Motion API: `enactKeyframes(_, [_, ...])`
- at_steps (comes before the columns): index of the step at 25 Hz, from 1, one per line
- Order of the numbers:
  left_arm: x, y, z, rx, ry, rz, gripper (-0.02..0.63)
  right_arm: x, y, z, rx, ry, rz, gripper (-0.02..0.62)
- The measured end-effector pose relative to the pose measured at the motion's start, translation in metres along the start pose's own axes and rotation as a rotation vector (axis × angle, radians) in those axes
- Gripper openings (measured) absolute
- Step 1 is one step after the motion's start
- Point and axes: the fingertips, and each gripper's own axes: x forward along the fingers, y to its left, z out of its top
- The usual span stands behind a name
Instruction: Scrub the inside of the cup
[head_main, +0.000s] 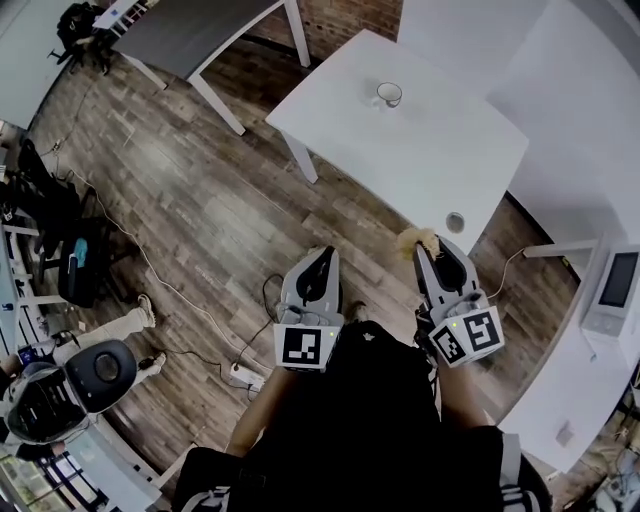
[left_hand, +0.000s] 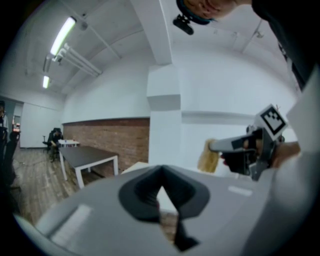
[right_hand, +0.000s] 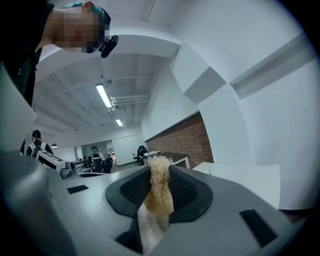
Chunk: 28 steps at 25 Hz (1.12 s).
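Jaws of the left tool (head_main: 322, 257) sit pressed together on nothing, above the wood floor (head_main: 200, 220). Further ahead, well apart from the 2 tools, the cup (head_main: 388, 94) stands upright on the white desk (head_main: 430, 160). By the desk's near edge, the right tool (head_main: 424, 252) clamps a straw-coloured fibrous scrubber (right_hand: 159, 186).

A white table (head_main: 430, 150) is seen at one o'clock on the wood floor (head_main: 200, 210), a dark table (head_main: 190, 35) at eleven o'clock. A power strip (head_main: 243, 375) is laid at seven o'clock, an office chair (head_main: 100, 368) at eight.
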Motion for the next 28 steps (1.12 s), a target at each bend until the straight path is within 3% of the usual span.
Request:
enactKeyframes(5, [0.045, 0.017, 0.009, -0.013, -0.028, -0.041, 0.004, 0.025, -0.019, 0.008, -0.004, -0.003, -0.044, 0.095])
enactKeyframes(18, [0.150, 0.140, 0.025, 0.024, -0.036, -0.165, 0.004, 0.171, -0.035, 0.034, -0.039, 0.003, -0.146, 0.095])
enactKeyframes(21, [0.159, 0.164, 0.017, 0.028, -0.006, -0.205, 0.003, 0.193, -0.033, 0.034, -0.025, 0.013, -0.170, 0.095])
enactKeyframes(28, [0.182, 0.197, -0.001, -0.016, 0.060, -0.207, 0.003, 0.235, -0.044, 0.038, -0.024, 0.040, -0.189, 0.095])
